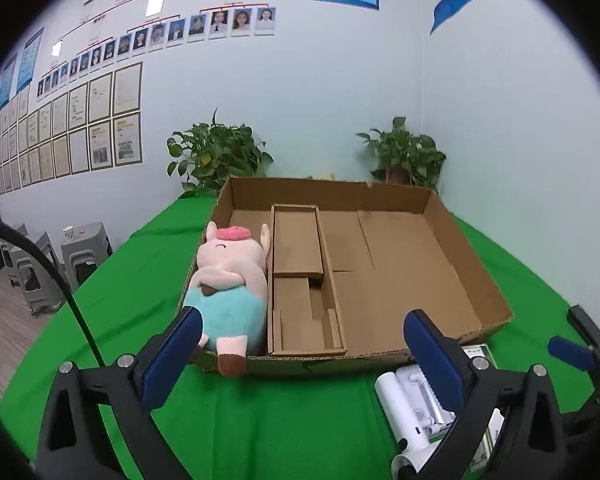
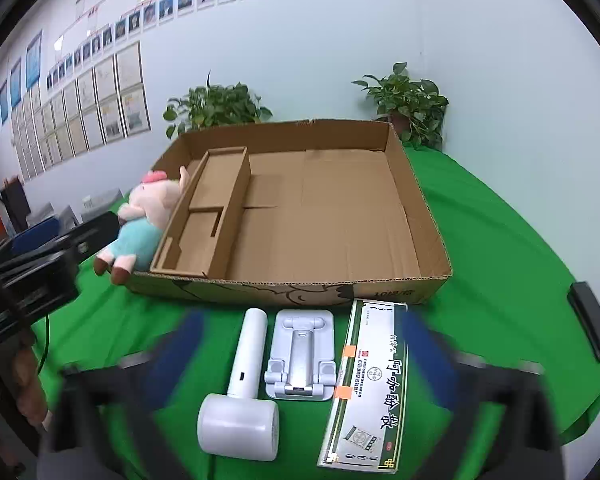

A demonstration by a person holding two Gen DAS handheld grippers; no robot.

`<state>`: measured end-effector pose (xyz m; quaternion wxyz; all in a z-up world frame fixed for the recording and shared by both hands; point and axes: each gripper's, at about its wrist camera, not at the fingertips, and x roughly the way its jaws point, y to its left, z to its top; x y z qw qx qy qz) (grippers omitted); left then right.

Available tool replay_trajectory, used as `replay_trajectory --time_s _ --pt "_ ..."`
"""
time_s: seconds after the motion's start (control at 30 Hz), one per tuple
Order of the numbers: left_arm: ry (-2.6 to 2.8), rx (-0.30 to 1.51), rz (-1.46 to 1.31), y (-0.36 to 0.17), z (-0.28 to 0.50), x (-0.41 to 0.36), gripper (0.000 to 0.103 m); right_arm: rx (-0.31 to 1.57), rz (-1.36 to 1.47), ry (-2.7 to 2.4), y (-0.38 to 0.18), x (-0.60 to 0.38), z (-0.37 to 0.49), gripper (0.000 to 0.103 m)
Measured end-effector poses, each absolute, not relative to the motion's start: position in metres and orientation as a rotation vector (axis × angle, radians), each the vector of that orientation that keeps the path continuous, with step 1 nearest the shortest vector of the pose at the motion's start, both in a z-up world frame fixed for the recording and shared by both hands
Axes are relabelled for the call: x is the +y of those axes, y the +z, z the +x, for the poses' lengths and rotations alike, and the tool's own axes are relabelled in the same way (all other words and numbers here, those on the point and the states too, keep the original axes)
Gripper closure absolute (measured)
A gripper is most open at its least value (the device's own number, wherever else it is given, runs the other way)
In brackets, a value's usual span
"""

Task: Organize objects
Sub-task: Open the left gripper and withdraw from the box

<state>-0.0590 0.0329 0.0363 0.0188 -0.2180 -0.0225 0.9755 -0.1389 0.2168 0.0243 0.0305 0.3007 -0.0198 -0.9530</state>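
Observation:
A plush pig (image 1: 230, 284) in a teal outfit lies in the left compartment of the shallow cardboard tray (image 1: 476, 264); its feet hang over the front wall. It also shows in the right wrist view (image 2: 140, 220). My left gripper (image 1: 304, 352) is open and empty just in front of the tray. In the right wrist view a white handheld fan (image 2: 242, 392), a grey folding phone stand (image 2: 300, 356) and a long green-edged box (image 2: 370, 384) lie on the green cloth. My right gripper (image 2: 300, 364) is open above them, blurred by motion.
The tray (image 2: 420, 200) has a narrow cardboard divider insert (image 1: 300, 280) left of centre. Two potted plants (image 1: 216, 152) (image 1: 404, 156) stand behind it against the wall. A black flat object (image 2: 590, 320) lies at the table's right edge. Grey stools (image 1: 40, 264) stand at left.

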Motion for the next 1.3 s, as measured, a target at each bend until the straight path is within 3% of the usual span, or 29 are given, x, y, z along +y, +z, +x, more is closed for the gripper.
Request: replay_trajectory --time_s 0.13,1.3 --pt "2.989 -0.083 -0.714 0.035 -0.065 0.034 0.002 -0.146 0.943 -2.888 0.022 0.224 -0.137 0.001" --pt "2.943 -0.117 -0.771 0.013 -0.084 0.037 0.002 -0.003 0.952 -2.905 0.008 0.213 -0.164 0.001"
